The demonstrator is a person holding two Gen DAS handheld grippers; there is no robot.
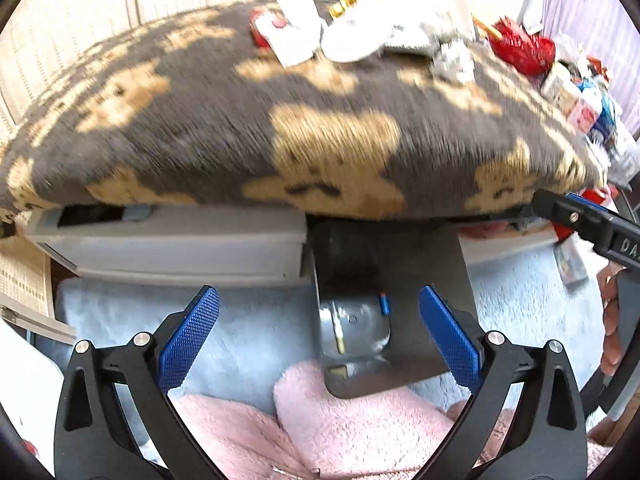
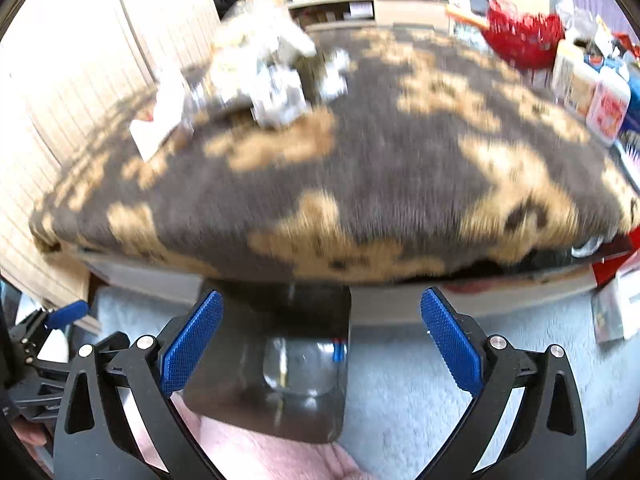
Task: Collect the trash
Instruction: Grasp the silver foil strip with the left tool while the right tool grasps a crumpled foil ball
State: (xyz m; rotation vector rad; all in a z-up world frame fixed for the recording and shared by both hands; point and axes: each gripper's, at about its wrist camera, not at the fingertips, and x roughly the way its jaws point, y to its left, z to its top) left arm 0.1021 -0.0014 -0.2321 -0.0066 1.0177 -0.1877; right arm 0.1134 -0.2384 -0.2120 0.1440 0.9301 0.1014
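At 12 o'clock on blanket-covered table [image 1: 224, 128]: crumpled trash pile [image 1: 352, 36], uncollected. Left tongs [image 1: 319, 342] and right tongs [image 2: 322, 344] spread wide, nothing gripped. Step judged: approach. Reach toward pile required.

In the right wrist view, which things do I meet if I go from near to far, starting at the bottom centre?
Pink fleece → dark glossy bag with a clear bottle inside → brown-and-tan patterned blanket → crumpled silver wrappers → low shelf unit at the back.
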